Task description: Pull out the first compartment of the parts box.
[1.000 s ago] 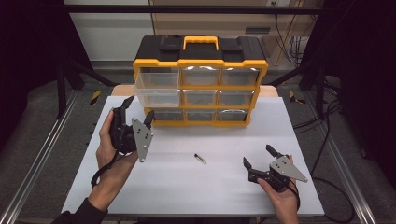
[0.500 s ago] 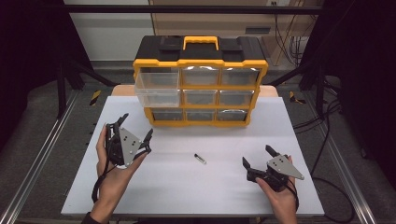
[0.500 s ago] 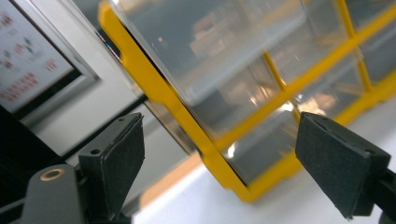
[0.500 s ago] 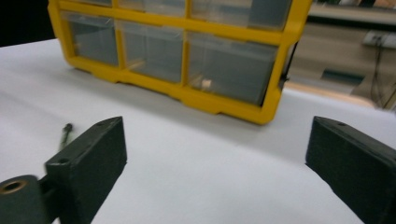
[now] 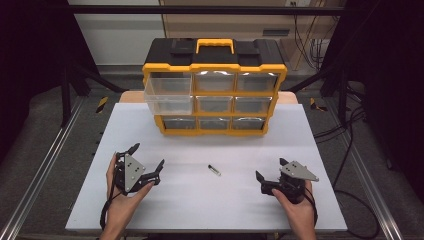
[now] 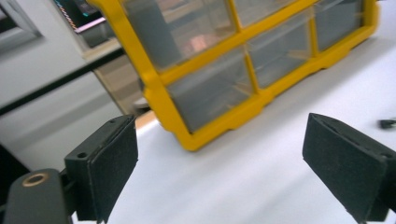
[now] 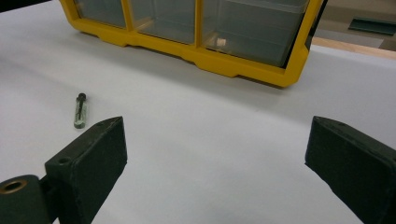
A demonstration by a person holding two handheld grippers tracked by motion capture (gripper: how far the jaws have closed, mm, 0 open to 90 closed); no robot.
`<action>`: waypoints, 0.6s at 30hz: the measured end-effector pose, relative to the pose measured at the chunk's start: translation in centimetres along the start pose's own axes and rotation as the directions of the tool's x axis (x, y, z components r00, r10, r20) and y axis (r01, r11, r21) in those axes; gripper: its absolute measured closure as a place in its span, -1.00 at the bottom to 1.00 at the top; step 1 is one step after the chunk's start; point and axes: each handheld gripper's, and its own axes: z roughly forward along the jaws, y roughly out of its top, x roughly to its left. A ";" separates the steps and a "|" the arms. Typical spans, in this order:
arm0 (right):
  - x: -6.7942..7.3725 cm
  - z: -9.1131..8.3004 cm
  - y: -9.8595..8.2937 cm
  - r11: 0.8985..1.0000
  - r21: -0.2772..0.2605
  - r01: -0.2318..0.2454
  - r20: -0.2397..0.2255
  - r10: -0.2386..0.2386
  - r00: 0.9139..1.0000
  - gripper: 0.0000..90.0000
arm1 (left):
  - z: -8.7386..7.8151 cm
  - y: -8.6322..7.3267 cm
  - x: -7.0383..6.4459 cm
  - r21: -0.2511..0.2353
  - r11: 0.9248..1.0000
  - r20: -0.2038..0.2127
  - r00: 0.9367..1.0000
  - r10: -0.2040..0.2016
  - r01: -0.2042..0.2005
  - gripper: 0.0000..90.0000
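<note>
Scene: a person is sitting at a white table (image 5: pixel 320 135), holding a claw in each hand, facing a yellow-and-black drawer organizer (image 5: pixel 215 87) standing at the far side.
Open drawer: the clear drawer (image 5: pixel 169 97) at the organizer's left is sticking out of its frame, front forward; the other drawers are sitting flush.
Small part: a short anchor with a screw in it (image 5: pixel 214 170) is lying flat on the bare table between the two hands, well apart from the organizer and touching nothing else; the right gripper view is showing it as a pale green sleeve with a dark screw head (image 7: pixel 80 110).
Left claw: the left claw (image 5: pixel 147 162) is resting in the hand near the table's left front, jaws standing wide apart and holding nothing.
Right claw: the right claw (image 5: pixel 271 173) is lying low at the right front, jaws likewise spread and empty, pointing toward the small part.
Handling: the part is looking light, stiff and likely to roll or skid on the smooth top.
Where to grip: pinching across the middle of the sleeve, jaws square to its length, is looking like the safest hold.
Risk: a glancing touch is likely to flick it away.
</note>
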 end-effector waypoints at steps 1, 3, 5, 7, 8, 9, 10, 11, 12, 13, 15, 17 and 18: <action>0.1 0.3 0.1 1.000 0.004 0.004 0.010 -0.004 1.000 -0.88 | 0.0 -0.3 0.0 -0.003 1.000 0.008 1.000 -0.011 0.011 -0.82; 0.2 0.6 0.4 1.000 0.004 -0.009 0.006 0.009 1.000 -0.88 | -0.2 -1.3 0.2 -0.005 0.999 0.025 0.999 -0.043 0.043 -0.86; 0.5 0.9 0.7 1.000 0.004 -0.001 0.017 0.001 1.000 -0.88 | -0.3 -1.7 0.3 -0.013 0.997 0.036 0.997 -0.075 0.076 -0.86; 0.9 1.2 1.0 1.000 0.003 0.008 0.020 -0.008 1.000 -0.88 | -0.5 -2.6 0.4 0.002 0.992 0.064 0.990 -0.128 0.128 -0.85; 1.0 1.3 1.2 1.000 0.004 0.018 0.022 -0.018 1.000 -0.88 | -0.6 -3.1 0.5 0.012 0.985 0.079 0.982 -0.170 0.169 -0.84; 1.2 1.4 1.4 0.999 0.010 0.033 0.028 -0.033 0.999 -0.88 | -0.6 -3.5 0.4 0.016 0.978 0.087 0.974 -0.207 0.206 -0.83; 1.4 1.5 1.6 0.999 0.015 0.041 0.031 -0.042 0.999 -0.88 | -0.7 -3.8 0.3 0.020 0.974 0.093 0.969 -0.227 0.226 -0.83; 1.6 1.5 1.8 0.999 0.021 0.049 0.030 -0.050 0.998 -0.88 | -0.7 -4.0 0.0 0.026 0.975 0.093 0.971 -0.222 0.220 -0.83; 1.6 1.5 1.8 0.999 0.021 0.049 0.030 -0.050 0.998 -0.88 | -0.7 -4.0 0.0 0.026 0.975 0.093 0.971 -0.222 0.220 -0.83; 1.8 1.6 2.4 0.998 0.030 0.050 0.020 -0.051 0.999 -0.87 | -1.0 -4.3 -0.1 0.027 0.973 0.088 0.969 -0.231 0.230 -0.83; 1.8 1.7 2.7 0.998 0.032 0.055 0.016 -0.056 0.998 -0.87 | -1.1 -4.3 -0.2 0.026 0.971 0.084 0.967 -0.239 0.237 -0.83; 1.9 2.2 3.3 0.996 0.055 0.066 0.015 -0.067 0.998 -0.85 | -1.1 -4.3 -0.2 0.020 0.972 0.080 0.969 -0.233 0.233 -0.84; 1.9 2.4 3.4 0.996 0.066 0.066 0.015 -0.067 0.998 -0.85 | -1.1 -4.3 -0.2 0.020 0.972 0.080 0.969 -0.233 0.233 -0.84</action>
